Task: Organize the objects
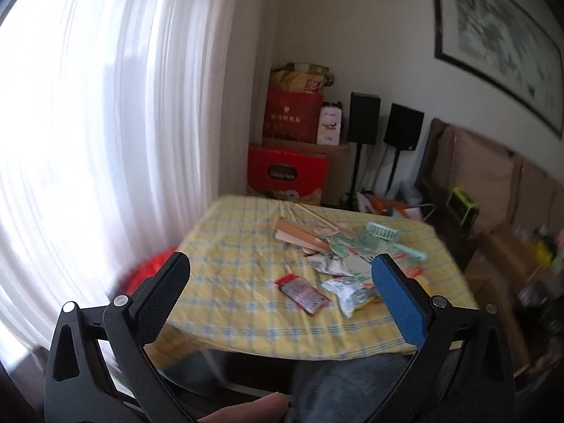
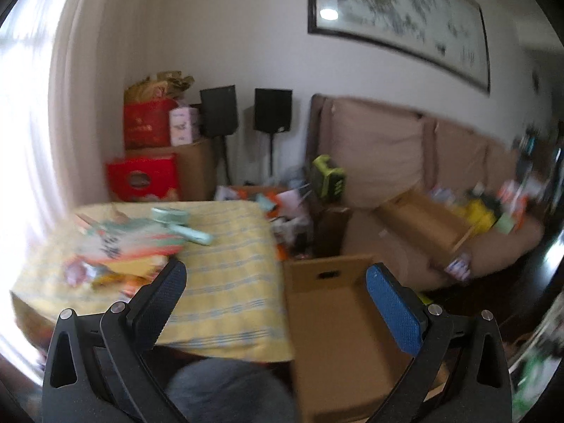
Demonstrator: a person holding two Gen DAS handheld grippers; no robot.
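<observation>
Objects for organizing lie in a loose pile on the yellow checked tabletop (image 1: 229, 246), toward its far right side. Left claw (image 1: 282, 275) is held level above the near edge, jaws spread wide, nothing between them; one fingertip of the person (image 1: 253, 407) shows below it. Right claw (image 2: 276, 278) is likewise wide open and empty, raised over the gap between the tabletop and one open cardboard box (image 2: 328, 317) just beside it. Countable items: one red packet (image 1: 305, 294), one silver packet (image 1: 349, 292), one mint comb (image 1: 391, 238), one orange flat box (image 1: 299, 234). Two black speakers (image 1: 365, 118) stand behind. Both views are blurred.
</observation>
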